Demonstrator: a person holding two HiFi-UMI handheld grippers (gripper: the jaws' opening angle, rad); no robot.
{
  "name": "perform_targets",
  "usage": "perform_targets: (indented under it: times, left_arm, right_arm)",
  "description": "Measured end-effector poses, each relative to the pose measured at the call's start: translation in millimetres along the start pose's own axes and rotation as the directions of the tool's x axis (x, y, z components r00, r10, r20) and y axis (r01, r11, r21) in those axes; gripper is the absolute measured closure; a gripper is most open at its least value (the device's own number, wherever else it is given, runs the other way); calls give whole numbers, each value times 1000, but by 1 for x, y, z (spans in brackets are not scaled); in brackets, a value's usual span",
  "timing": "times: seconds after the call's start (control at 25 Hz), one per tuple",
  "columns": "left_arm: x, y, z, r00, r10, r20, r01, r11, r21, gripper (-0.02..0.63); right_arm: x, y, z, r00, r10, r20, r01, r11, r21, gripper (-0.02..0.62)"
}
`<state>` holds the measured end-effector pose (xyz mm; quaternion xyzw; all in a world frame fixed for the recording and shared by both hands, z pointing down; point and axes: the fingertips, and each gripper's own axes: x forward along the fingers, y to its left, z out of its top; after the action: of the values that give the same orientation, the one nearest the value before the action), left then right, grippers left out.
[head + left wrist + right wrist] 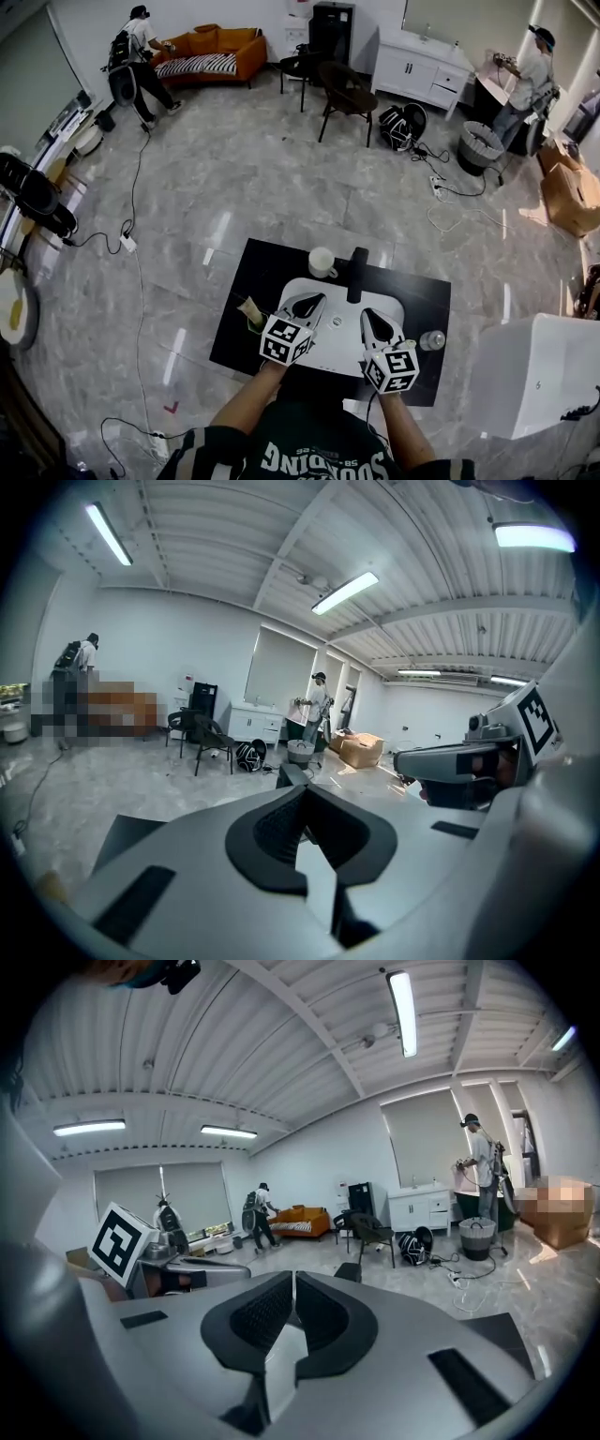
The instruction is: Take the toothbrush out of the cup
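Note:
In the head view a white cup [322,262] stands at the back of a black table [241,309], beside a black faucet [357,272]. I cannot make out a toothbrush in it. A small green holder [251,317] with something pale in it sits at the table's left. My left gripper [313,301] and right gripper [373,321] hover side by side over a white basin [336,330], jaws closed together with nothing between them. The left gripper view shows its jaws [302,795] shut; the right gripper view shows the same [292,1281]. Neither gripper view shows the cup.
A small silver can [432,340] stands at the table's right. A white box [539,384] is to the right of the table. Cables trail across the grey floor. Chairs [345,94], a cabinet, an orange sofa [211,52] and two people stand far back.

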<state>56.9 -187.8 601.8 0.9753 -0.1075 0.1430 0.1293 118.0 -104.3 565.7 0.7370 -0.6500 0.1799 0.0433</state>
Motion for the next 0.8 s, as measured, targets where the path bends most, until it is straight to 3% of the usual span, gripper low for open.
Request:
perform_targets:
  times: [0.64, 0.8]
  left_arm:
    - [-116, 67, 11, 981, 181, 74, -182, 983, 5, 591]
    - [-134, 78, 0, 974, 217, 63, -217, 976, -5, 530]
  right_arm:
    - [38, 62, -3, 985, 159, -59, -163, 985, -58, 554]
    - [43, 67, -5, 982, 177, -68, -182, 981, -64, 554]
